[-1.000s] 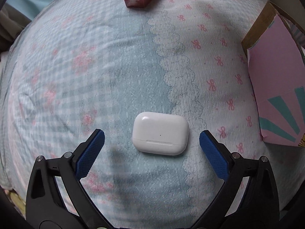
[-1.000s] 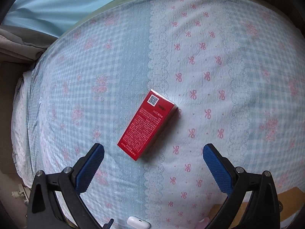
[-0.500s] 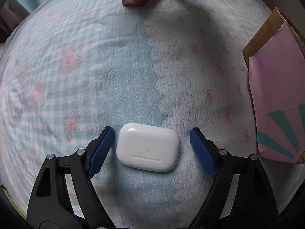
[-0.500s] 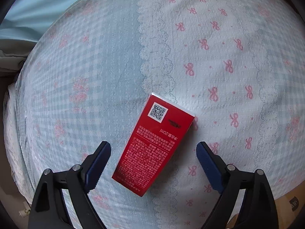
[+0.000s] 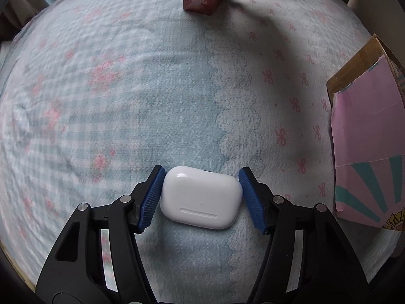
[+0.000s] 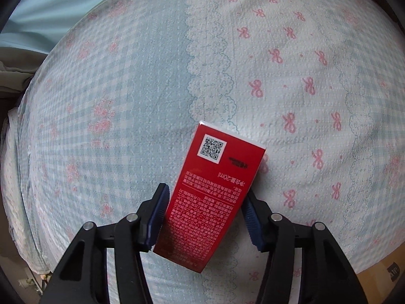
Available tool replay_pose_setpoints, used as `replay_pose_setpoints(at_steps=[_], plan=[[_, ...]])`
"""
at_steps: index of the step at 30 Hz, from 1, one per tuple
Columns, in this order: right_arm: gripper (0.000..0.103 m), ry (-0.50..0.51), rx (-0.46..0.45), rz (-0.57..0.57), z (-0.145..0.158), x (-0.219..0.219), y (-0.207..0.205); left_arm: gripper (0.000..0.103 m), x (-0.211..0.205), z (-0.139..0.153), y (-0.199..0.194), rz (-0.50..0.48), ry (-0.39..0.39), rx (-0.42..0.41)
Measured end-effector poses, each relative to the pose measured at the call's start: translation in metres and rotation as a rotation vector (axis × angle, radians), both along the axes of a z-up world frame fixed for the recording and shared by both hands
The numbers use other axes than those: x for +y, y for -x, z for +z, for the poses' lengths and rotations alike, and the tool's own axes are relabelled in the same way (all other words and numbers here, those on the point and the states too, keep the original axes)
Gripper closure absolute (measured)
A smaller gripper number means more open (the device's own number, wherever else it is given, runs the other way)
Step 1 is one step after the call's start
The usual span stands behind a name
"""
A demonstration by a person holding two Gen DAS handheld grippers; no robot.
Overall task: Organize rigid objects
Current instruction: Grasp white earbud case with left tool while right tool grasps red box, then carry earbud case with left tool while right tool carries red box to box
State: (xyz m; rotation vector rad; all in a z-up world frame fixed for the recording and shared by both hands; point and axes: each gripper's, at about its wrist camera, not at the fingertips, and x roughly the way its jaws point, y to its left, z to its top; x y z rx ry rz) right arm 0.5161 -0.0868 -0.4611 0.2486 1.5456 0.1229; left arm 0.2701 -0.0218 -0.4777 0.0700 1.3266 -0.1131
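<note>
Our left gripper (image 5: 201, 197) is closing, pads touching the white case (image 5: 200, 200) on the bedspread (image 5: 126, 101). Our right gripper (image 6: 206, 214) is closing on the red box (image 6: 215, 192), both pads against it.

The earbud case (image 5: 201, 200) lies on the bedsheet (image 5: 126, 101), the box (image 5: 202, 0) far beyond it. A flattened carton (image 5: 367, 152) lies right of the case, well apart.

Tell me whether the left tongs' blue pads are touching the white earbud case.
Touching. In the left wrist view, both blue pads of the closing left tongs sit flush against the ends of the white glossy earbud case, with no gap visible.
</note>
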Motion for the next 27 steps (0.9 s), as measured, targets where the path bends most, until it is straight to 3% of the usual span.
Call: replay_pose_setpoints(at_steps=[10, 18, 27], plan=[[0.061, -0.074, -0.01, 0.001, 0.015, -0.002, 0.018, 0.045, 0.025, 0.019, 0.008, 0.059, 0.014, -0.026], [0.063, -0.272, 0.011, -0.069, 0.034, -0.013, 0.029, 0.046, 0.027, 0.046, 0.013, 0.07, 0.007, -0.062], [0.063, -0.361, -0.064, -0.055, 0.096, -0.036, 0.059, 0.046, 0.016, 0.092, 0.018, 0.053, 0.0, -0.114]])
